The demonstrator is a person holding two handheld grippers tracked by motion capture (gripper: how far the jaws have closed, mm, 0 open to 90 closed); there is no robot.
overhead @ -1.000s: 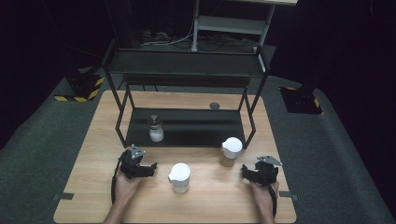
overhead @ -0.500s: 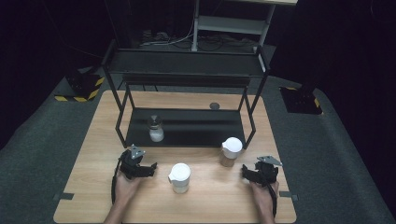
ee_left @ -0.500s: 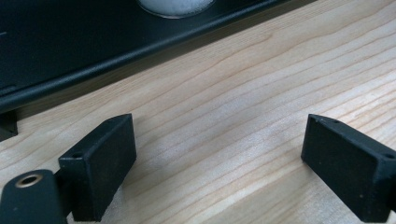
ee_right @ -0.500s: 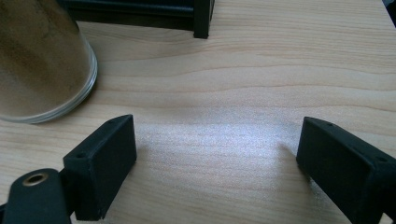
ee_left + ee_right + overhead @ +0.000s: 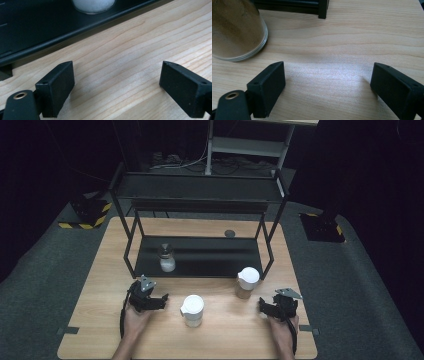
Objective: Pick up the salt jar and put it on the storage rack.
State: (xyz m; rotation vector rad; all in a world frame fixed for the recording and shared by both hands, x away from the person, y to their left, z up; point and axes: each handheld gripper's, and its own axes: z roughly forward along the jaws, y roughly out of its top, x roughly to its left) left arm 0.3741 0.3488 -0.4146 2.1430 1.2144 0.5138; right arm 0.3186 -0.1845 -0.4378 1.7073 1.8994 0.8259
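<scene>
- Nearest us, the left gripper (image 5: 161, 301) rested on the wooden table (image 5: 100, 270) in the person's left hand (image 5: 134, 316). Its jaws stood well apart over bare wood and had just been closing a little, with nothing between them.
- The right gripper (image 5: 262, 307) lay at the opposite near corner in the right hand (image 5: 283, 326). Its jaws had also narrowed slightly, yet stayed wide and held nothing.
- Between the two grippers stood a white-lidded jar (image 5: 192, 310), just beside the left gripper's tips and touching neither.
- A little farther, a second white-lidded jar (image 5: 247, 282) of brown powder stood near the right gripper. The right gripper view showed its glass wall and brown contents (image 5: 235, 30) close up, which the high view gave only small.
- Beyond it stood the black rack (image 5: 200, 270), with a small jar of white powder (image 5: 166, 258) on its lower shelf. The left gripper view caught that jar's base (image 5: 93, 4) above the shelf edge (image 5: 75, 30).
- Farthest on the table lay a small dark disc (image 5: 230, 233).
- We could read no brand, label or writing on any jar or gripper.
</scene>
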